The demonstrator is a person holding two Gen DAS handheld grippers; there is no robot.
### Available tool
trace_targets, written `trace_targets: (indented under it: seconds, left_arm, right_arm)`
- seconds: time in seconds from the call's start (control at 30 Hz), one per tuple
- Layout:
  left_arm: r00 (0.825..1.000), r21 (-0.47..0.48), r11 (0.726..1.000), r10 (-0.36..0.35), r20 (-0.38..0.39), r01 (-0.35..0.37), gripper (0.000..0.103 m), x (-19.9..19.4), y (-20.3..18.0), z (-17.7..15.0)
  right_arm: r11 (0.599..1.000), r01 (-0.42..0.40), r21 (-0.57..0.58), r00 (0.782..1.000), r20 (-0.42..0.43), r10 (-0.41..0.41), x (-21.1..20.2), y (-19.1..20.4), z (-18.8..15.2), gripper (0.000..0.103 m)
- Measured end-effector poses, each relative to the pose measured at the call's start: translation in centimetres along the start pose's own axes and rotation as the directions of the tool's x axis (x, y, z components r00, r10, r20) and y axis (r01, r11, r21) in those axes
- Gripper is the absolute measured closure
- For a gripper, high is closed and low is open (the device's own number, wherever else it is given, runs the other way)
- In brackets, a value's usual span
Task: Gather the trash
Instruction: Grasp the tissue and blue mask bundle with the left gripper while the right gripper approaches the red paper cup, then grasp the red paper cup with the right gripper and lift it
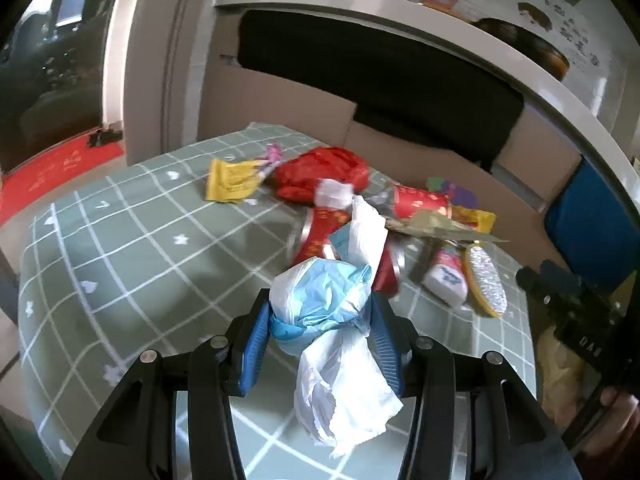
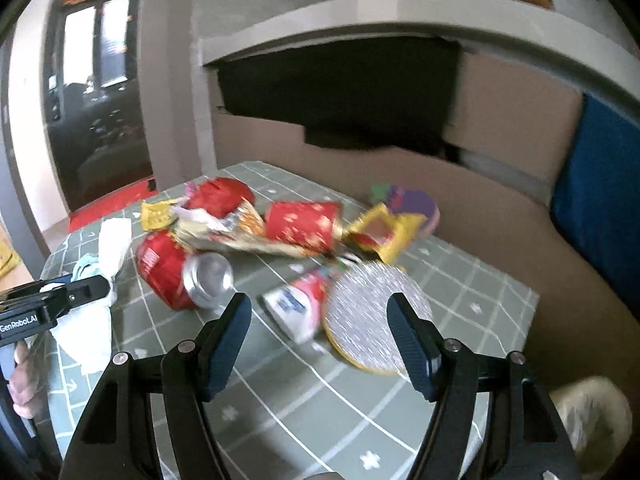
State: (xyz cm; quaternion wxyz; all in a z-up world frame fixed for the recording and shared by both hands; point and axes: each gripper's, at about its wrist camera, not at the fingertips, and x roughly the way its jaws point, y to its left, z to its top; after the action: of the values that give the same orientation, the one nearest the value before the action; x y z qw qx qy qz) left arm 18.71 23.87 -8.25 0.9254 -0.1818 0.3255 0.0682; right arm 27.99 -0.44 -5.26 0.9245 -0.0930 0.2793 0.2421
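Observation:
My left gripper (image 1: pixel 320 320) is shut on a crumpled wad of white and light-blue plastic and tissue (image 1: pixel 324 292), its blue pads pressing both sides just above the table. That wad (image 2: pixel 90 332) also shows at the left edge of the right wrist view. My right gripper (image 2: pixel 318 308) stands open over the table, with nothing touching its pads. Beyond its fingers lie a silver glitter disc (image 2: pixel 372 316) and a white-and-red tube (image 2: pixel 296 308). A red can (image 2: pixel 168 272), a red paper cup (image 2: pixel 304 224), a red plastic bag (image 1: pixel 320 172) and a yellow wrapper (image 1: pixel 232 180) form the pile.
The table has a green checked cloth (image 1: pixel 140 240). Behind it stands a large cardboard box with a dark opening (image 1: pixel 280 108), and a blue panel (image 2: pixel 600 184) at the right. A doorway with a red mat (image 1: pixel 60 168) lies to the left.

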Motion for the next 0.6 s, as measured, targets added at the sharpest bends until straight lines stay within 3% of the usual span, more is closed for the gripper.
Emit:
trace_targets:
  seconds: [0.23, 0.6]
  left_arm:
    - [0.999, -0.042, 0.999, 0.009, 0.031, -0.008, 0.054, -0.9, 2.0, 0.2]
    - [0.999, -0.061, 0.998, 0.002, 0.053, 0.001, 0.054, -0.9, 3.0, 0.7]
  right_arm:
    - [1.0, -0.016, 0.001, 0.999, 0.031, 0.016, 1.7, 1.2, 3.7, 0.035]
    - [0.997, -0.077, -0.004, 0.995, -0.057, 0.077, 9.0, 1.3, 8.9, 0.037]
